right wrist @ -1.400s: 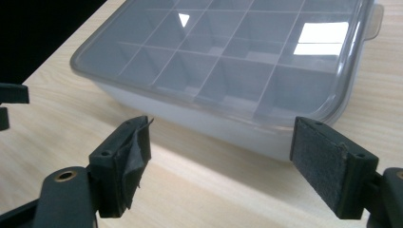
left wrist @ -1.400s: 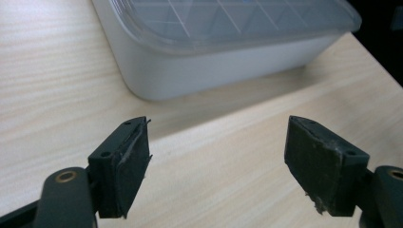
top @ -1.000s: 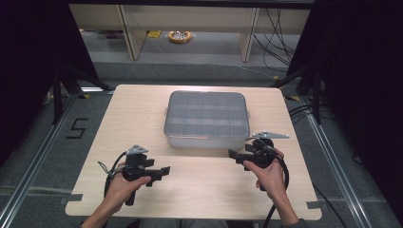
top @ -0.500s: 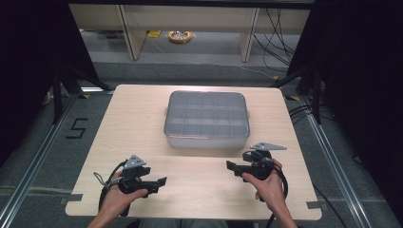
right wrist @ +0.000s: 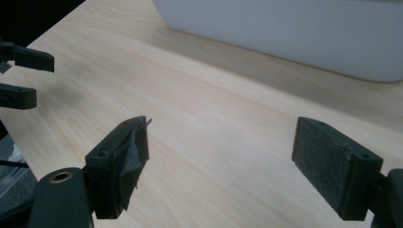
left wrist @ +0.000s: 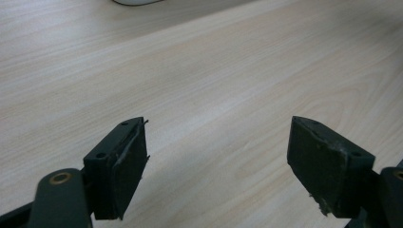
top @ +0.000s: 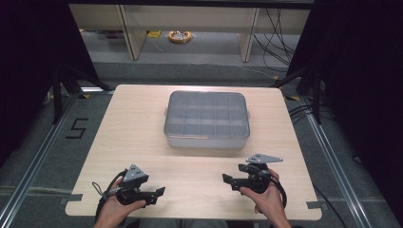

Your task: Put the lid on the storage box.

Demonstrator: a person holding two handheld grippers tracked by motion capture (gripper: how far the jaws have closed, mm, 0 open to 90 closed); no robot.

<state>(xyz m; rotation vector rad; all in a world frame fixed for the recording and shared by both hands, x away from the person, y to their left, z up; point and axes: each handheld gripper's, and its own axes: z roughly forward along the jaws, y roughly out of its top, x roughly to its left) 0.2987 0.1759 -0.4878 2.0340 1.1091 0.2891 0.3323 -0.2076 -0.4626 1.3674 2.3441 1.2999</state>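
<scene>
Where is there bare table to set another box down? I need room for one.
Bare wood runs left and right of the lidded box, and in the front strip between it and the left gripper and right gripper. Nowhere on the table is crowded.

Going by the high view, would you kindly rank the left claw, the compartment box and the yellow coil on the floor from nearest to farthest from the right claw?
1. The left claw, at the table's near edge, facing the right claw.
2. The compartment box, lid shut, at the table's middle, beyond both claws.
3. The yellow coil, on the floor past the table's far edge.
</scene>
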